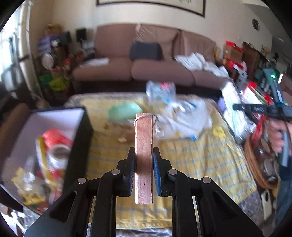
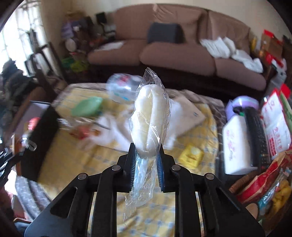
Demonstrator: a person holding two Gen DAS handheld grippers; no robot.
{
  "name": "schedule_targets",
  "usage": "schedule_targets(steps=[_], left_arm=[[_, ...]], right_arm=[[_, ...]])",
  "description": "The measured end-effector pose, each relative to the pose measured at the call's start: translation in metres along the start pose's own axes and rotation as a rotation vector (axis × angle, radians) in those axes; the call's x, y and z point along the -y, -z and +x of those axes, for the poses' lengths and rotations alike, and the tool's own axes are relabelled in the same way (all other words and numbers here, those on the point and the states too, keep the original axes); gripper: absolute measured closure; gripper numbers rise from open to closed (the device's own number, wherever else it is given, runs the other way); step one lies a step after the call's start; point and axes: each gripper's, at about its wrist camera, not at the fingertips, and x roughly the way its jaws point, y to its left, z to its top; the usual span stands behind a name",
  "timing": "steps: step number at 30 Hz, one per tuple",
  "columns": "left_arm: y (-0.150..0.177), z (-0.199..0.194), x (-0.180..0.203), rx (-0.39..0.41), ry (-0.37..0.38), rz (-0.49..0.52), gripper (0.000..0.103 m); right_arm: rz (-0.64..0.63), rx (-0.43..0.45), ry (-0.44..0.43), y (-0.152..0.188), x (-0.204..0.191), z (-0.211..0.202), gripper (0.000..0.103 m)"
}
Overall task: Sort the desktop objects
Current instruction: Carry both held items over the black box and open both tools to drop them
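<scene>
Left claw (image 1: 144, 164) around upright wooden block (image 1: 144, 156).

A brown sofa (image 2: 182, 49) fills the 12 o'clock background, a dark cushion (image 2: 164, 32) propped on it and folded white laundry (image 2: 219, 46) at its 2 o'clock end. A framed picture (image 1: 151, 4) hangs above. Cluttered boxes (image 1: 54, 54) crowd the 10 o'clock corner beside a bright window (image 2: 20, 31)

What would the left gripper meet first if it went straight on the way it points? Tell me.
The left gripper holds a wooden block. Straight beyond its far end lie a green oval case and a white plastic bag on the yellow tablecloth; probably the bag or case, though blur leaves depth unclear.
</scene>
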Motion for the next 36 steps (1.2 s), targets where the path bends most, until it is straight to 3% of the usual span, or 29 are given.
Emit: schedule_targets(steps=[12,23,30,36], left_arm=[[-0.008,-0.061,-0.055,0.151,-0.135,-0.063,0.086],[0.010,-0.099,-0.162,0.243,-0.128,-0.288,0.086],[0.039,-0.110,-0.248,0.248,-0.231,-0.445,0.086],[0.059,-0.112,-0.290,0.216,-0.289,-0.492,0.086]], right_arm=[[-0.122,0.092,-0.120,-0.019,-0.136,-0.046,0.084],[-0.241,0.124,-0.208,-0.035,-0.256,-0.050,0.084],[-0.324,0.109,-0.299,-0.038,-0.337,-0.033,0.084],[-0.394,0.049,-0.387,-0.032,-0.409,0.003,0.084]])
